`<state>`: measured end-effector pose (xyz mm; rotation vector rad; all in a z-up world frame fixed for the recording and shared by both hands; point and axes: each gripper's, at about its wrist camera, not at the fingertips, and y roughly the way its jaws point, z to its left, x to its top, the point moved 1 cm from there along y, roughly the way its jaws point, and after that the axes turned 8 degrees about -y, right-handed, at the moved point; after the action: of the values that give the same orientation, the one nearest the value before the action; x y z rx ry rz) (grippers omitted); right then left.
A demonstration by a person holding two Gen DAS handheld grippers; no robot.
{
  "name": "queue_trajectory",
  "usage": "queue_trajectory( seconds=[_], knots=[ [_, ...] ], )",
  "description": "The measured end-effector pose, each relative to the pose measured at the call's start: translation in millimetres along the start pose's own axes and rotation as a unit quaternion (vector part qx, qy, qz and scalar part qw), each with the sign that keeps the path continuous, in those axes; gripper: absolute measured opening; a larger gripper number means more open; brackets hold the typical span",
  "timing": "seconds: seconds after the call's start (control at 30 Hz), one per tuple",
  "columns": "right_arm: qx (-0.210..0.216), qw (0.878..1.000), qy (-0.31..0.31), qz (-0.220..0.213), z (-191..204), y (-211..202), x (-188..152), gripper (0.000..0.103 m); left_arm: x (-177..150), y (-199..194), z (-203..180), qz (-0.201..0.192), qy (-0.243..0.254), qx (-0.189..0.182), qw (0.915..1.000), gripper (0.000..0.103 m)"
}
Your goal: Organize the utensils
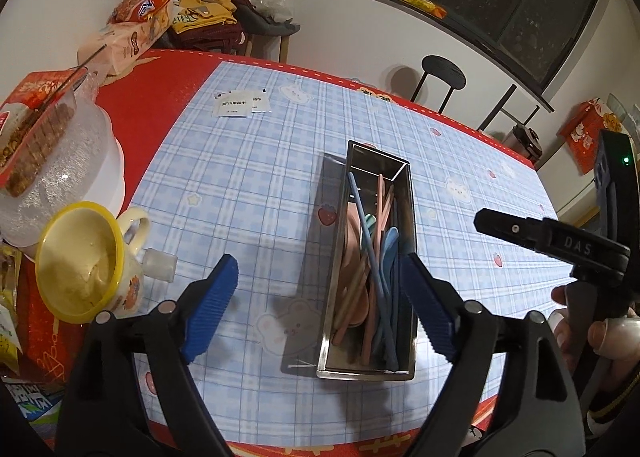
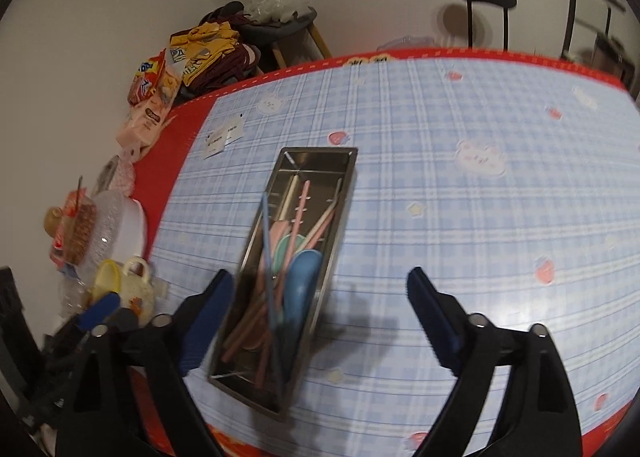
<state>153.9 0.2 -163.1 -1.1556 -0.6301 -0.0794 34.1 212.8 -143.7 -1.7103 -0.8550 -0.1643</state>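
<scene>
A long steel utensil box (image 1: 366,374) (image 2: 320,152) lies on the blue plaid tablecloth (image 1: 248,177). Inside it lie several pink, blue and green spoons and chopsticks (image 1: 376,257) (image 2: 302,277). My left gripper (image 1: 318,263) hangs open above the box's near end, its blue pads (image 1: 214,297) wide apart and nothing between them. My right gripper (image 2: 320,275) is also open and empty, above the table just right of the box. In the left wrist view its black body (image 1: 532,233) shows at the right, held by a hand (image 1: 600,331).
At the left of the table stand a yellow-rimmed cup (image 1: 76,261) (image 2: 136,285), a white plastic container (image 1: 92,161) with a snack box on it, and snack bags (image 1: 136,17). Small paper packets (image 1: 236,105) lie at the far side. A black stool (image 1: 444,73) stands beyond the table.
</scene>
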Motion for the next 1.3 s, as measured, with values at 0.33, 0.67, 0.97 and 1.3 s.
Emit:
queue_trajectory(
  seconds=[0.33, 0.67, 0.97, 1.3],
  knots=[
    [-0.076, 0.994, -0.061, -0.058, 1.6, -42.5, -0.4, 0.097, 5.8, -24.0, -22.1, -0.024, 0.037, 0.054, 0.9976, 0.097],
    [-0.15, 0.977, -0.062, -0.139, -14.0, -156.3, -5.8, 0.097, 28.9, -101.2, -79.5, -0.112, 0.078, 0.05, 0.9893, 0.097],
    [-0.2, 0.959, -0.045, -0.194, -37.3, -239.2, -25.2, 0.097, 28.2, -147.7, -139.6, -0.157, 0.114, -0.001, 0.9811, 0.097],
    [-0.245, 0.942, -0.037, -0.225, -46.4, -281.4, -54.9, 0.097, 7.1, -158.1, -185.9, -0.155, 0.143, -0.042, 0.9765, 0.097]
  ],
)
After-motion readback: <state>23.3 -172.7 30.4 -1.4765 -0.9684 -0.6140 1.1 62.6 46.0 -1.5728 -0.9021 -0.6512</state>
